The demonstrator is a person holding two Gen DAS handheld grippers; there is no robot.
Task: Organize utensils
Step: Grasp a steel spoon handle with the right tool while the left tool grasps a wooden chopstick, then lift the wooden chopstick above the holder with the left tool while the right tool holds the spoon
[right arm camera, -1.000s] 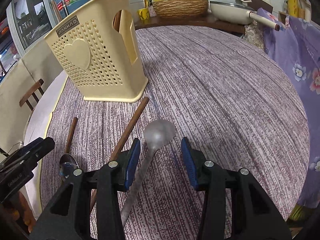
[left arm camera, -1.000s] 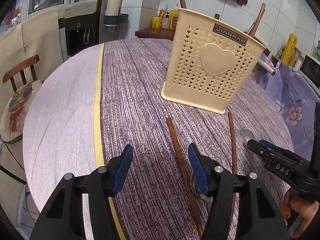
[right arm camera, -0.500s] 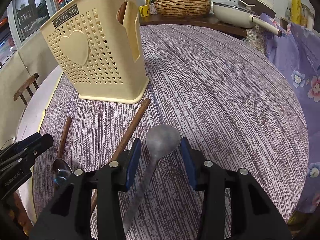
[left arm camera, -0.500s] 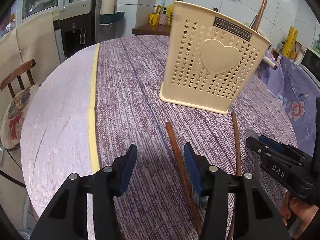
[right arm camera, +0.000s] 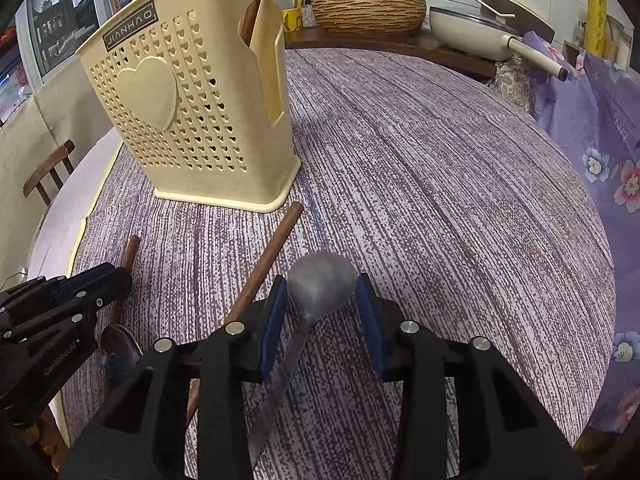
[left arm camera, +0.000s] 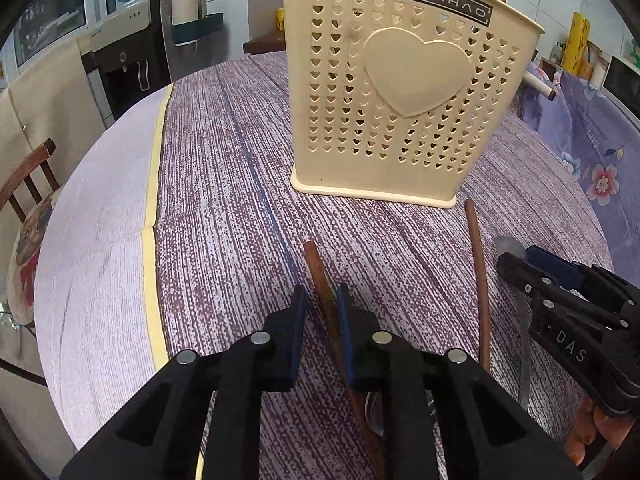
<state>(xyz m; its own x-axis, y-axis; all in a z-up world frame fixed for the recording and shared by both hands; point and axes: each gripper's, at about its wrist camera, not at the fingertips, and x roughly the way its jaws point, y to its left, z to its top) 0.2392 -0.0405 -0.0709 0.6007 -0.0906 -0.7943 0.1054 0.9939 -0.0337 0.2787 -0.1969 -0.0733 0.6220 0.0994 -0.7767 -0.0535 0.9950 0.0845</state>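
A cream perforated utensil holder [left arm camera: 404, 92] with a heart stands on the table; it also shows in the right wrist view [right arm camera: 200, 120]. My left gripper [left arm camera: 322, 312] has its jaws narrowed around a brown wooden handle [left arm camera: 320, 276] lying on the cloth. A second wooden stick [left arm camera: 478, 276] lies to its right. My right gripper [right arm camera: 322, 304] is open, its jaws on either side of the bowl of a grey metal spoon [right arm camera: 320, 284] lying on the table. Another spoon bowl [right arm camera: 118, 342] lies by the left gripper [right arm camera: 60, 304].
The round table has a purple striped cloth [right arm camera: 440, 184]. A wooden chair [left arm camera: 24, 184] stands at the left edge. A counter behind holds a woven basket [right arm camera: 368, 12] and a pan [right arm camera: 472, 28]. Floral purple fabric [right arm camera: 600, 152] lies at the right.
My left gripper has moved right over the wooden handle and narrowed its jaws around it. My right gripper has moved forward so the spoon bowl sits between its jaws.
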